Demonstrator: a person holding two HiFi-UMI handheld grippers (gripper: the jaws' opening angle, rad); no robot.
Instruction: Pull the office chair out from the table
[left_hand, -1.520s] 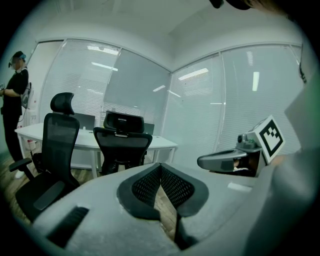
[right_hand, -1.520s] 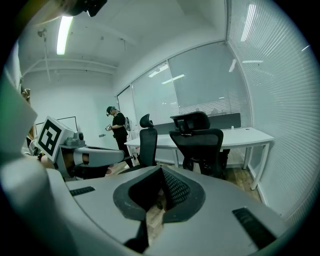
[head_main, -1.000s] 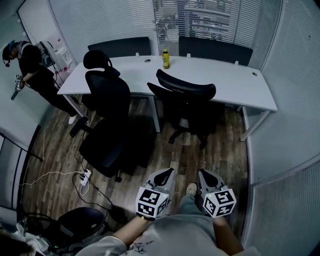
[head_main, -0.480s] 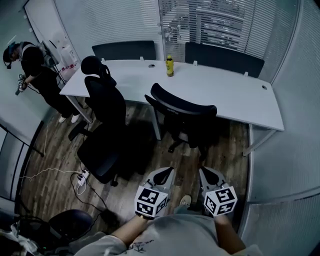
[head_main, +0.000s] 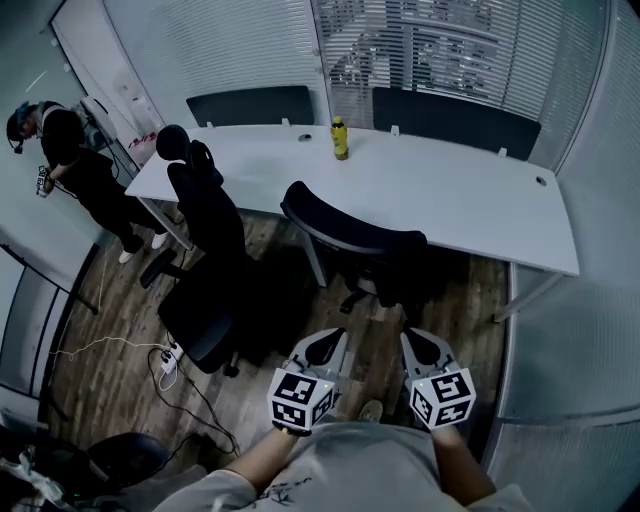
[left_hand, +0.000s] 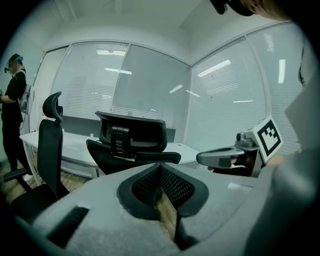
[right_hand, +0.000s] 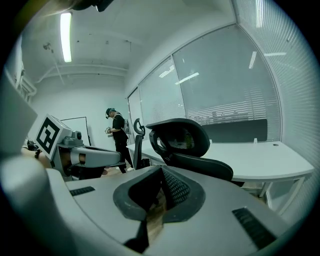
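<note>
Compared with one second ago, the office chair (head_main: 358, 238) and the white table (head_main: 455, 195) sit lower and nearer in the head view. The chair keeps its place against the table, and both grippers stay at the same spot low in the frame.

The office chair stands at the middle of the table's near edge. Its seat is tucked under the top and its curved black back faces the grippers. Neither gripper touches it.

The left gripper (head_main: 324, 342) has its jaws fully together with nothing between them. The right gripper (head_main: 418, 340) is likewise closed and empty. They are held side by side, apart from each other, pointing toward the chair back.

A second chair (head_main: 205, 245) with a headrest stands left of the office chair, clear of the table. A yellow bottle (head_main: 340, 138) stands upright on the tabletop near its far edge. A person (head_main: 70, 165) in dark clothing stands beyond the table's left end.

Only the head view shows the bottle, the wood floor (head_main: 120, 300) and the power strip (head_main: 168, 360) lying on it. Each gripper view shows the other gripper alongside, and only the right gripper view shows the ceiling light.
</note>
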